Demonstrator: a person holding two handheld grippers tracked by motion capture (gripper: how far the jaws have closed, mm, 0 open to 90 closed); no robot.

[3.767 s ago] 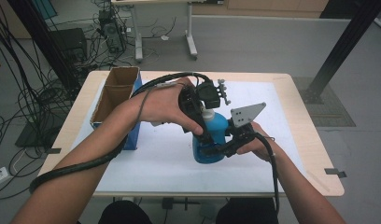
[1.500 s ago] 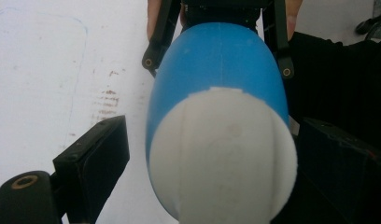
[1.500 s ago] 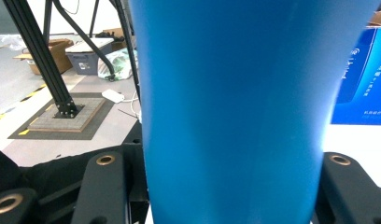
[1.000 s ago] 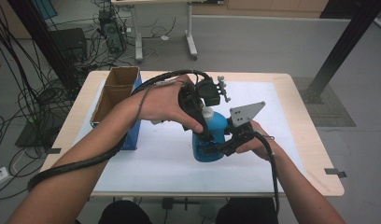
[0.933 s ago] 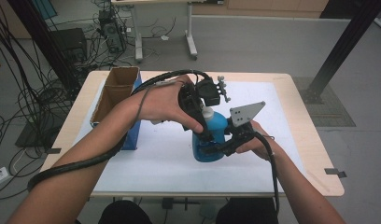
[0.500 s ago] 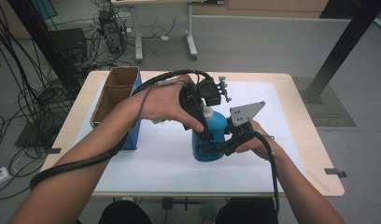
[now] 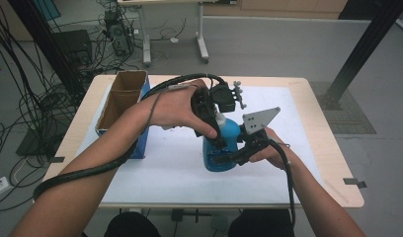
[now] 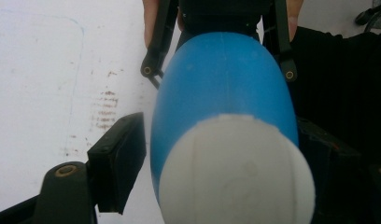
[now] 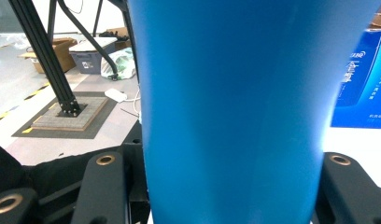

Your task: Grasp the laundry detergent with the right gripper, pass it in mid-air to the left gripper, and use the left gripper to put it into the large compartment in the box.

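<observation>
Blue bottle (image 7: 228, 143) with a white cap (image 8: 236, 172) is standing upright on the white sheet (image 7: 155, 173) that is covering the wooden table (image 7: 333, 148), a little right of the table's middle and toward the near side. The right gripper (image 7: 226, 157) is reaching in from the right at the bottle's lower body, and in the right gripper view its two black jaws are sitting on either side of the blue wall, pressed against it, so it is clamped on the bottle. The left gripper (image 7: 214, 131) is coming down from above at the bottle's top; in the left gripper view the cap and blue shoulder are lying between its jaws, but the left jaw is standing just off the bottle with white sheet showing in the gap, and the right jaw is in shadow, so whether it is gripping cannot be told. The person's left hand (image 7: 177, 106) is wrapping around the left gripper's body, and the right hand (image 7: 268, 150) is holding the other tool beneath its grey three-cornered plate. An open cardboard box (image 7: 121, 98) is sitting at the table's far left, touching a blue box (image 7: 141, 140) on its right side.
</observation>
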